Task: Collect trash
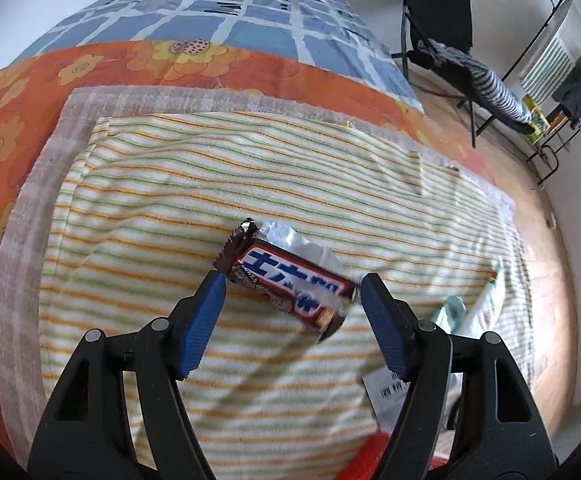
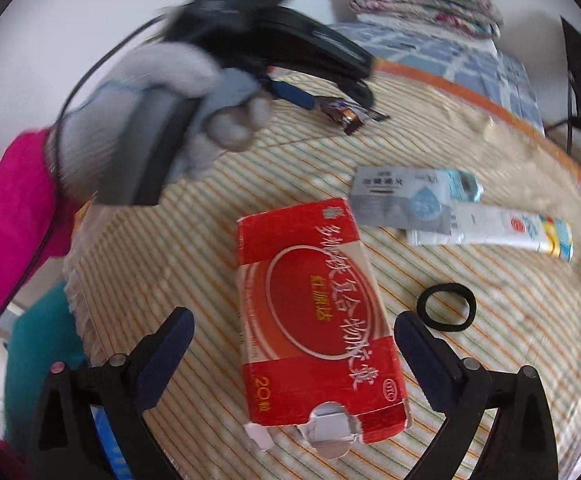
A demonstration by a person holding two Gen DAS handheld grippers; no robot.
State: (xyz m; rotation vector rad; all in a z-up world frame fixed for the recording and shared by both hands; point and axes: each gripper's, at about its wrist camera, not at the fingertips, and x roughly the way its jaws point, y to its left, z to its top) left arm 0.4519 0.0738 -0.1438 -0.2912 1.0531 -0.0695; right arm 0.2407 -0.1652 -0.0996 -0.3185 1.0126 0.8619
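Note:
A brown candy bar wrapper with blue letters lies on the striped towel, between the open fingers of my left gripper, not gripped. It also shows in the right wrist view, by the left gripper's tip. My right gripper is open around a red medicine box lying flat on the towel. Beyond the box lie a grey sachet and a white tube.
A black hair tie lies right of the red box. The towel sits on a bed with an orange flowered cover and blue checked sheet. A folding chair with striped cloth stands on the floor to the right.

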